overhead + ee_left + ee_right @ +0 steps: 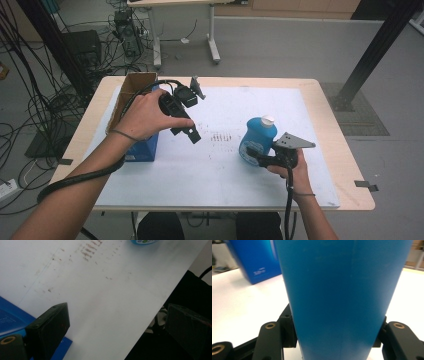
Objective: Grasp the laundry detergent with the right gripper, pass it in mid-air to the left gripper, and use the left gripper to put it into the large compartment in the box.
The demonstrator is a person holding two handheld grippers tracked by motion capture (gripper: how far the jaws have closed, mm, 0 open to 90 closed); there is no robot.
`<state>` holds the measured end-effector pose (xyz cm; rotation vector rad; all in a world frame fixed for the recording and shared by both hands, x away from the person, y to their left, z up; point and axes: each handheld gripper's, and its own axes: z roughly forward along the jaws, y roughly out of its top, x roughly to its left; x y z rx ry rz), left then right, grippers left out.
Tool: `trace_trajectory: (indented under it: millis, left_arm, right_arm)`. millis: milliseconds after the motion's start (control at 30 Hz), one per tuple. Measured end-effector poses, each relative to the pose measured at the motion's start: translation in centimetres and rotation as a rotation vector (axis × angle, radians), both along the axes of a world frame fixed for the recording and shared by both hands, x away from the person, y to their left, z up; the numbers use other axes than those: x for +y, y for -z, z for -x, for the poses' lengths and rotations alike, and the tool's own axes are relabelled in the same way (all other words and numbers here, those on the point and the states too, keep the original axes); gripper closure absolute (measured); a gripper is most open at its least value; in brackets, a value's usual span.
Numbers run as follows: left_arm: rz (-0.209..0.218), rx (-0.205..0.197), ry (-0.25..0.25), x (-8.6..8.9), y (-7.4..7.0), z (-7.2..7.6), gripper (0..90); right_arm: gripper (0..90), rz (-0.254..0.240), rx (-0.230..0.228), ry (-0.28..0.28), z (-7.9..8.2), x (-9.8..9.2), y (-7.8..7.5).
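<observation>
the blue plastic bottle with a white cap [258, 137] stands on the white sheet [200, 165] covering the wooden bench [340, 145], and serves as the landmark. the right tool [256, 157] is clamped on the bottle's lower body, its black jaws pressed against both sides. well to the left of the bottle, the left tool [192, 135] is held above the sheet with jaws spread wide and nothing between them. farther left of the bottle stands an open blue cardboard box [135, 120]
</observation>
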<state>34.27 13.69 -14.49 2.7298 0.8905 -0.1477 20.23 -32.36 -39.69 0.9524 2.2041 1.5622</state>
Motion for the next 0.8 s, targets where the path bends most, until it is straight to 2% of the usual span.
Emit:
trace_trajectory:
  millis: [100, 167, 233, 300, 500, 600, 700, 767, 800]
  left_arm:
    - [-0.001, -0.004, 0.026, -0.4, -0.4, 0.3, 6.2]
    - [0.003, -0.014, 0.045, -0.8, -0.8, 0.7, 6.3]
    - [-0.002, -0.038, 0.055, -1.1, -1.1, 1.1, 7.3]
    - [-0.004, -0.027, 0.073, -1.3, -1.2, 1.0, 8.3]
    - [0.038, -0.043, 0.125, -1.4, -1.8, 1.5, 7.7]
    - [0.031, -0.063, 0.146, -2.0, -2.2, 1.9, 8.4]
    - [0.012, -0.06, 0.167, -2.6, -2.5, 2.0, 7.7]
    - [0.003, -0.056, 0.193, -3.1, -2.8, 2.0, 7.2]
    - [0.001, -0.065, 0.198, -3.3, -3.0, 2.2, 7.1]
  right_arm:
    - [42.0, -0.009, 0.008, -0.03, -0.3, -0.1, -0.2]
    - [41.9, -0.024, 0.012, -0.073, -0.8, -0.2, -0.5]
    - [41.9, -0.027, 0.013, -0.091, -0.9, -0.1, -0.6]
    - [41.9, -0.029, 0.012, -0.103, -1.0, -0.1, -0.7]
    - [41.9, -0.029, 0.013, -0.211, -2.2, 0.4, -1.3]
    - [41.8, -0.021, 0.009, -0.243, -2.5, 0.8, -1.7]
    - [41.8, -0.019, 0.005, -0.266, -2.7, 1.1, -1.9]
    - [41.9, -0.02, 0.003, -0.302, -3.1, 1.5, -2.2]
    - [41.9, -0.024, 0.003, -0.311, -3.2, 1.6, -2.2]
